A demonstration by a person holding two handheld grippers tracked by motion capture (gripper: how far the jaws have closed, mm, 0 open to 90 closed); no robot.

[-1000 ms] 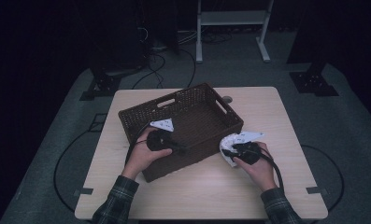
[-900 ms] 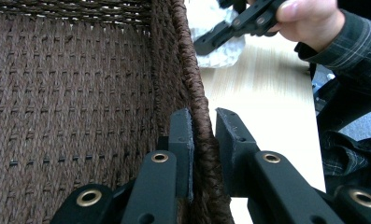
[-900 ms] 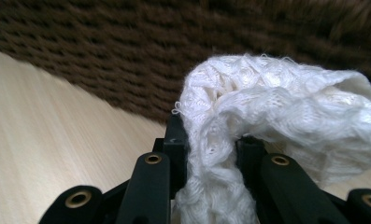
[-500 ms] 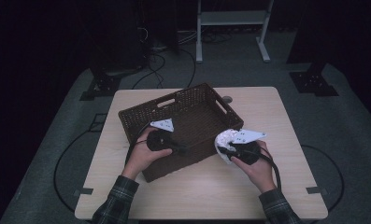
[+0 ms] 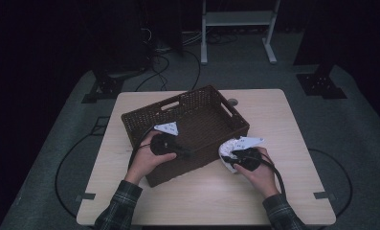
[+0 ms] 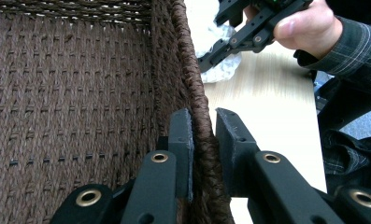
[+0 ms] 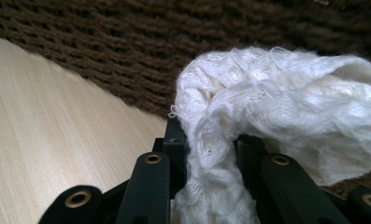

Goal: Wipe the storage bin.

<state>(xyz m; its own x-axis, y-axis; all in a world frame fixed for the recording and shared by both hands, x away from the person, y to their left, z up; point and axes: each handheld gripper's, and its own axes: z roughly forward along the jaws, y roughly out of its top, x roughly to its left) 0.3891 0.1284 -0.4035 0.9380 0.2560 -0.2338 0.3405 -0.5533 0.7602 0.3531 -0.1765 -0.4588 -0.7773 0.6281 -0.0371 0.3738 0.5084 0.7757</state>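
Observation:
A dark brown woven basket point(image 5: 216, 103) stands on the wooden table point(image 5: 273, 115). My left gripper point(image 5: 178, 149) is shut on the basket's near wall point(image 6: 199, 107), one jaw inside and one outside the braided rim. My right gripper point(image 5: 230, 160) is shut on a white knitted cloth point(image 7: 267, 107), which bunches up between the jaws and hangs over them. The cloth point(image 5: 228, 146) is just outside the basket's right front corner, close against the woven wall point(image 7: 127, 51). In the left gripper view, the right gripper point(image 6: 206, 58) and the white cloth point(image 6: 223, 70) sit beyond the rim.
A small round grey insert point(image 5: 232, 102) sits in the table behind the basket. Bare tabletop point(image 5: 202, 196) lies in front of the basket and to its right. A white metal stand point(image 5: 235, 19) and cables are on the dark floor beyond the table.
The right hand has carried the white cloth a little to the left, closer to the basket's right front corner. The left hand and basket have stayed put.

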